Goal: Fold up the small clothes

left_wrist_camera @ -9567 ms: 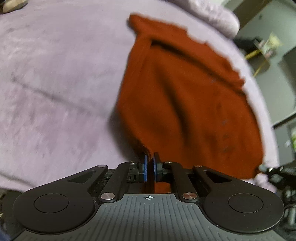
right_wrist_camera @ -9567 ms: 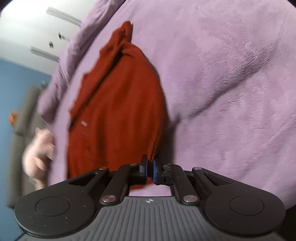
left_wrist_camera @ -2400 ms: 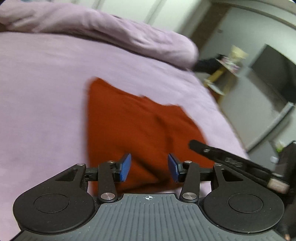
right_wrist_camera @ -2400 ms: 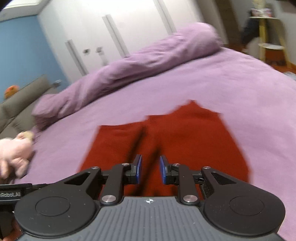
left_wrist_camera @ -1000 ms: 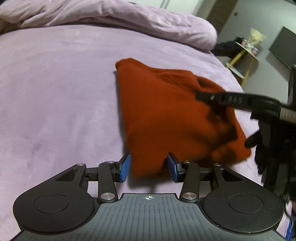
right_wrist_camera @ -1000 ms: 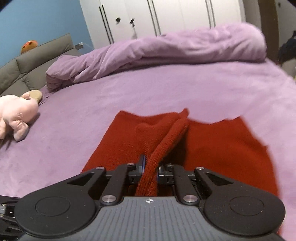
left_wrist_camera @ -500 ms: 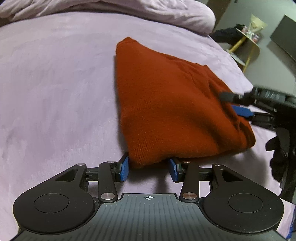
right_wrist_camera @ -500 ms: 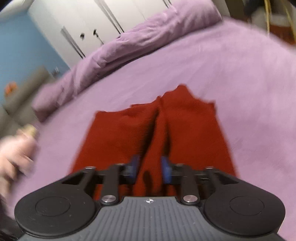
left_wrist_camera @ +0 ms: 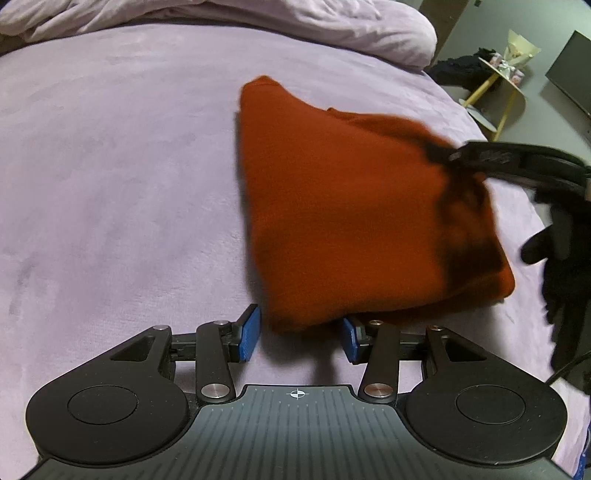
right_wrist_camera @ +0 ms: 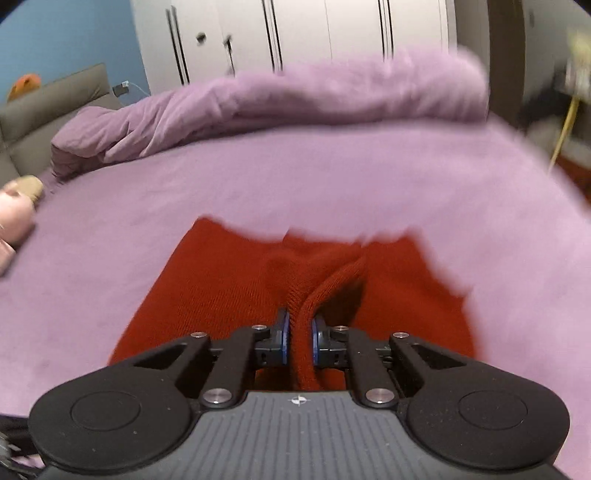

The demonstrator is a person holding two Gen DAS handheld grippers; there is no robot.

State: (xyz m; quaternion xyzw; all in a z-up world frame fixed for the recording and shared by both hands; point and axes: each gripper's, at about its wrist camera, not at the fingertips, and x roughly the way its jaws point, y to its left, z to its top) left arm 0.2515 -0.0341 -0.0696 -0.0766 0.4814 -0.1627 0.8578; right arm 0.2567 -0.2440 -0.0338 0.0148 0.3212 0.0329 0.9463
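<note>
A rust-red knitted sweater [left_wrist_camera: 351, 206] lies folded on the lilac bed [left_wrist_camera: 110, 184]. My left gripper [left_wrist_camera: 300, 334] sits at the sweater's near corner. Its jaws are opening, the corner lies between the blue pads [left_wrist_camera: 251, 332], and they do not press on it. In the right wrist view my right gripper [right_wrist_camera: 300, 332] is closing and its pads pinch a raised ridge of the sweater [right_wrist_camera: 221, 295]. The left wrist view shows the right gripper [left_wrist_camera: 436, 153] at the sweater's far right edge, held by a black-gloved hand [left_wrist_camera: 554, 240].
A rolled lilac duvet [right_wrist_camera: 295, 96] runs along the far side of the bed [right_wrist_camera: 332, 177]. A pink plush toy [right_wrist_camera: 13, 210] lies at the left near a grey sofa [right_wrist_camera: 55, 107]. White wardrobe doors [right_wrist_camera: 295, 29] stand behind. A yellow side table [left_wrist_camera: 498, 81] stands beyond the bed.
The right gripper let go of its fold half a second ago and has now shut on a ridge of the sweater again. The left gripper has edged closer to the near corner.
</note>
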